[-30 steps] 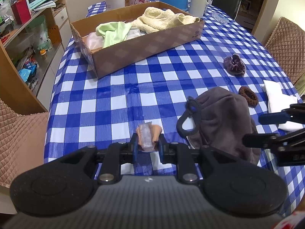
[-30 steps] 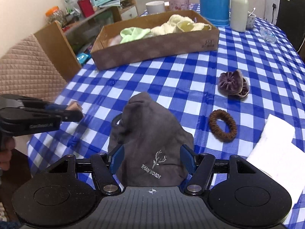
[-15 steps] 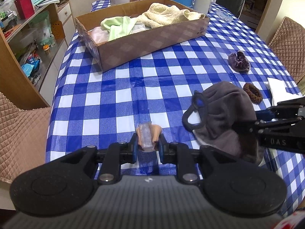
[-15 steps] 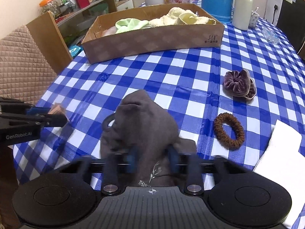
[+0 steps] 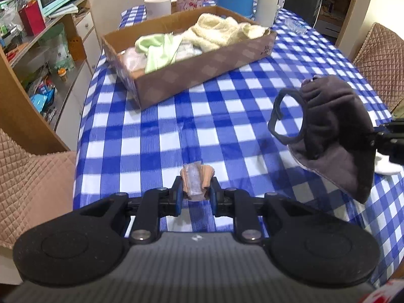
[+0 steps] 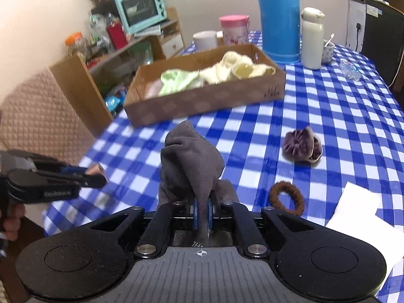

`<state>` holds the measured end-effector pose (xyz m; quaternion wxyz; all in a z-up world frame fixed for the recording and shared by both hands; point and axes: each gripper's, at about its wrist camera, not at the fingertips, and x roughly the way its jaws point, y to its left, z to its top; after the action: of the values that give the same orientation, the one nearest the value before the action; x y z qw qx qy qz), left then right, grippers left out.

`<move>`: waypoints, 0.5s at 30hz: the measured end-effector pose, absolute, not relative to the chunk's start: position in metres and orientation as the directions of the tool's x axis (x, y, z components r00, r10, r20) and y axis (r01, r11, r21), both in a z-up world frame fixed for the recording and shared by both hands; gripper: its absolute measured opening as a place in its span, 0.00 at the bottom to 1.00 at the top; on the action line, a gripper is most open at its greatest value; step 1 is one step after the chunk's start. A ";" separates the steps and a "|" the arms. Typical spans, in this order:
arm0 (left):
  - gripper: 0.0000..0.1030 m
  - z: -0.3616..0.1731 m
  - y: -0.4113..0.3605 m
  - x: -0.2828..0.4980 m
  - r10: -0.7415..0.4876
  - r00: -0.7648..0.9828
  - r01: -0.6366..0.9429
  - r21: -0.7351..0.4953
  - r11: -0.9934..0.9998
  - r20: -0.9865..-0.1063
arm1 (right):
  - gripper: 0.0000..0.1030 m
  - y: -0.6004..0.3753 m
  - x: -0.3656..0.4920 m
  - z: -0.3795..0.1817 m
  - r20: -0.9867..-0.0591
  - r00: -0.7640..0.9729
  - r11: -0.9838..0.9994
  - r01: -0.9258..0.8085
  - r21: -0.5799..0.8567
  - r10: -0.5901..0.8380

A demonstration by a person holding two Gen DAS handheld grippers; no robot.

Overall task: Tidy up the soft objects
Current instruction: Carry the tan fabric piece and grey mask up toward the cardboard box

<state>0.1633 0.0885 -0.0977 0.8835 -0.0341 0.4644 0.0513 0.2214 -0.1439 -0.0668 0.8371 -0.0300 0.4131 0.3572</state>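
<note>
My left gripper [image 5: 195,197] is shut on a small peach-coloured soft item [image 5: 195,183] held above the checked tablecloth; it also shows in the right wrist view [image 6: 94,174]. My right gripper [image 6: 202,212] is shut on a dark grey fabric pouch [image 6: 193,161], lifted off the table; the pouch hangs at the right of the left wrist view [image 5: 333,131]. The cardboard box [image 5: 202,75] holds green and cream cloths and stands farther back [image 6: 202,98].
A purple scrunchie [image 6: 301,147], a brown hair tie [image 6: 287,197] and a white cloth [image 6: 358,209] lie on the table at right. A blue jug [image 6: 277,17], a white flask [image 6: 312,38] and cups stand behind the box. Quilted chairs and a shelf flank the table.
My right gripper closed on the grey pouch and lifted it off the table. Both grippers have moved toward the box. The left keeps hold of the peach item.
</note>
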 end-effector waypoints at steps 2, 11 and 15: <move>0.19 -0.090 0.089 0.167 0.060 0.577 -0.114 -0.008 0.993 -0.815 | 0.07 -0.146 0.226 -0.057 -0.698 0.408 0.741 -0.617 0.264 0.588; 0.19 -0.052 0.108 0.199 0.076 0.657 -0.097 0.015 0.995 -0.750 | 0.07 -0.128 0.264 -0.021 -0.626 0.432 0.716 -0.626 0.309 0.649; 0.19 -0.039 0.122 0.220 0.095 0.685 -0.101 0.035 0.994 -0.722 | 0.07 -0.107 0.285 -0.006 -0.591 0.441 0.698 -0.640 0.321 0.676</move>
<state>0.2203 0.1224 -0.0391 0.9180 -0.0039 0.3930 0.0531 0.2847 -0.1073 -0.0055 0.8485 0.0248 0.3595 0.3876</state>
